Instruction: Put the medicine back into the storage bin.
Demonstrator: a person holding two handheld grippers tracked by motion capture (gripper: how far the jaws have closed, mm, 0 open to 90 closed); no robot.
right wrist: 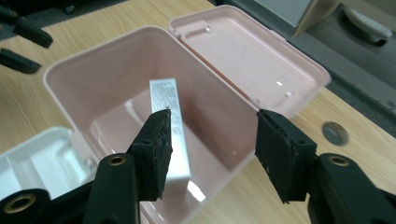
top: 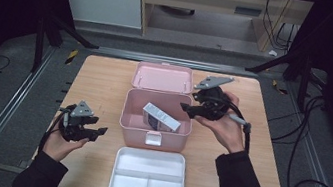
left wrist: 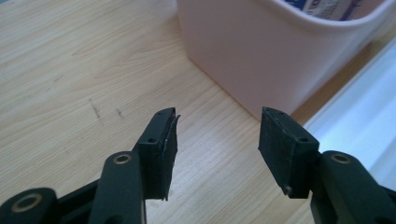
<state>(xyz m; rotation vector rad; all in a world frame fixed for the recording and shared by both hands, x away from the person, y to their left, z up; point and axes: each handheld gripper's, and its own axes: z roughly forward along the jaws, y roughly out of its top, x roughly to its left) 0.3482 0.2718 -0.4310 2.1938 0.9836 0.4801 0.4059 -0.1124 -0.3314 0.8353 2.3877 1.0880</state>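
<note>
Both my grippers are spread open and empty, one on each side of the open pink box.

My left gripper (top: 98, 126) sits low by the table's left side, jaws parted with bare wood between them, just short of the pink box (top: 132, 118); in the left gripper view its near wall stands ahead of the jaws. My right gripper (top: 187, 101) hangs above the box's right rim, jaws wide apart and holding nothing; the right gripper view looks down past them into the box, where a small white carton (right wrist: 168, 125) leans against an inner wall. The box's lid (top: 163, 77) lies folded back flat on the wooden table (top: 96, 77). A white divided tray (top: 148, 175) lies just in front of the box, near my edge. Beyond the table are dark floor, metal rails, loose cables and pale furniture.
</note>
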